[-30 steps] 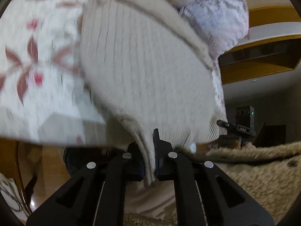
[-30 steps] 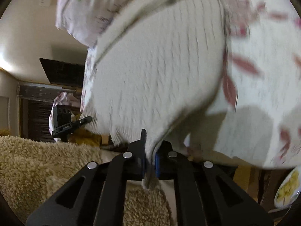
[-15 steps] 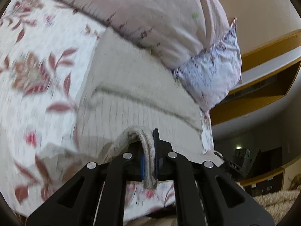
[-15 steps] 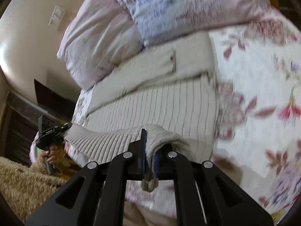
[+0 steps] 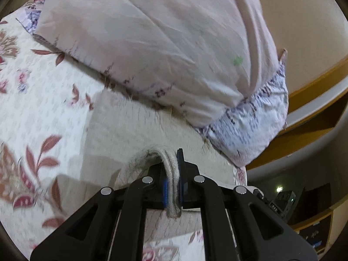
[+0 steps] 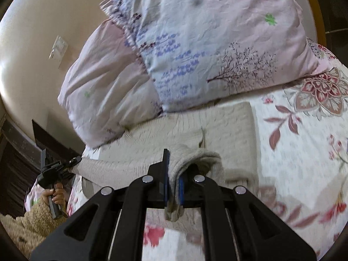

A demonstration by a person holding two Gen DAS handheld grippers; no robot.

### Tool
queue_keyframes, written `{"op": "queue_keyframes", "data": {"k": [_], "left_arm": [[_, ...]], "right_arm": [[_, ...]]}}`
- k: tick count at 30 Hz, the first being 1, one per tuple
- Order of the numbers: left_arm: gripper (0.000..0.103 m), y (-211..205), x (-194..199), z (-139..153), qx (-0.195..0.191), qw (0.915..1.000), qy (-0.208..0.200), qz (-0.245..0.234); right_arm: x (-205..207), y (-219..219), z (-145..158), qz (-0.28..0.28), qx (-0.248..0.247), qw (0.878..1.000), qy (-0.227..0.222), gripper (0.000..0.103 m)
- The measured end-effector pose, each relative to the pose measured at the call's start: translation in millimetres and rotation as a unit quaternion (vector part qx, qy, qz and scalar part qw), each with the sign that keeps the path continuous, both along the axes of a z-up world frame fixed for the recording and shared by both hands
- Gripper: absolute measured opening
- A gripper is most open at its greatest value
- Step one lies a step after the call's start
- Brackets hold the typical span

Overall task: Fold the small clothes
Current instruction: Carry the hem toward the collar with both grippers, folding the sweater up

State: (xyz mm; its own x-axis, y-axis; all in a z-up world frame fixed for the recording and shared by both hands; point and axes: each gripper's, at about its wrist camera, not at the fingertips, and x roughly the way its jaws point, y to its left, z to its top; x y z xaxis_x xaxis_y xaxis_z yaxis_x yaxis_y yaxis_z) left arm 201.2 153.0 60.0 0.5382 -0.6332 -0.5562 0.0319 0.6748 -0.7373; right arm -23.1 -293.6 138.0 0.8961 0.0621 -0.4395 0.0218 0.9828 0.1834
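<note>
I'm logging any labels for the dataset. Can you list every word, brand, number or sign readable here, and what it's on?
No readable text.
Pillowcase: purple script-like print, too blurred to read.
Black device beyond the bed: small markings, too small to read.
Beige knit garment: no label visible.

Left gripper (image 5: 173,184): matte black moulded frame, two angular arms converging forward on the jaws, with triangular cut-outs in the outer webs. Four round silver fasteners across the linkage, two either side of the jaws. Blue pads line the inner finger faces; the right-hand finger (image 5: 180,158) projects ahead as a thin black blade.

Right gripper (image 6: 173,187): same build, black frame, four silver fasteners, blue pads; here the left-hand finger (image 6: 166,158) projects ahead.

Well left of the right claw, the person's hand (image 6: 55,196) grips a black handle. Sleeve (image 6: 28,219): tan, shaggy fleece.
</note>
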Motion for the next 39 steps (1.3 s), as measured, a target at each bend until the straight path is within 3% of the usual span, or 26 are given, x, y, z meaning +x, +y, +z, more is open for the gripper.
{"op": "queue_keyframes", "data": {"k": [10,23,28,34,35,36,37,39], "left_arm": [[0.006,-10.0,48.5,-11.0,0.010,0.9997,0.016,0.016],[0.006,-7.8,78.2,-62.5,-0.008,0.9949,0.087,0.050],[0.006,-9.0,82.6,-71.5,-0.017,0.9929,0.107,0.048],[0.007,-8.6,91.3,-75.3,-0.034,0.9902,0.127,0.046],[0.007,-8.7,92.2,-76.4,-0.038,0.9896,0.130,0.048],[0.007,-8.7,92.5,-76.9,-0.040,0.9892,0.133,0.048],[0.008,-8.5,92.8,-76.6,-0.042,0.9890,0.134,0.047],[0.025,-6.6,91.8,-74.0,-0.050,0.9893,0.130,0.043]], "right_arm": [[50.4,-26.2,0.1,-0.031,0.031,0.999,0.001,0.007],[99.7,-58.6,-19.3,-0.079,0.074,0.993,0.055,0.008],[97.0,-63.5,-19.5,-0.075,0.105,0.989,0.066,0.023],[102.0,-63.8,-7.9,-0.063,0.116,0.989,0.060,0.023],[106.4,-66.5,-7.3,-0.071,0.125,0.988,0.061,0.026],[110.8,-68.9,-6.9,-0.076,0.135,0.986,0.063,0.036],[112.9,-69.4,-6.5,-0.076,0.139,0.986,0.061,0.043],[116.6,-68.0,-3.0,-0.080,0.135,0.986,0.051,0.050]]}}
